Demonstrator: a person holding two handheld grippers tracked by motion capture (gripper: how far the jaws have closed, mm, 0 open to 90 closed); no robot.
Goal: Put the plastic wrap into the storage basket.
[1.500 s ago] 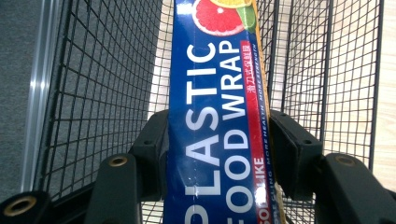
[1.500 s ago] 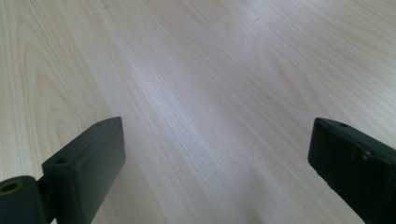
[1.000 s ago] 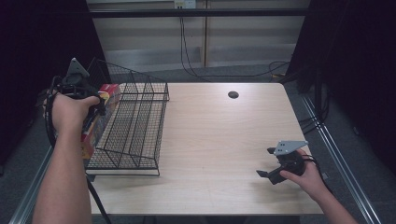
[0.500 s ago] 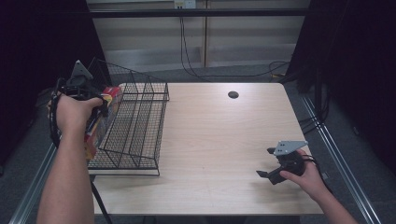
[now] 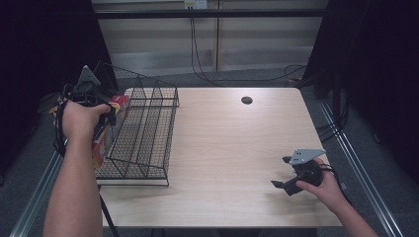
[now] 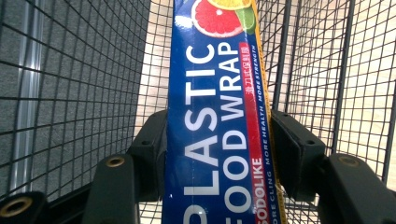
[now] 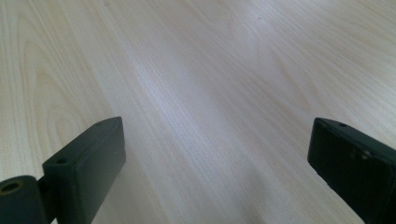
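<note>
- Gripping the wrap box [image 6: 219,121] between my left gripper [image 6: 219,154] jaws, I hold it at the wire basket's [image 5: 148,133] left wall.
- Setting it inside is, I judge, left to do.
- My right gripper [image 5: 289,181] rests spread wide on the table [image 5: 232,143], holding nothing.
</note>
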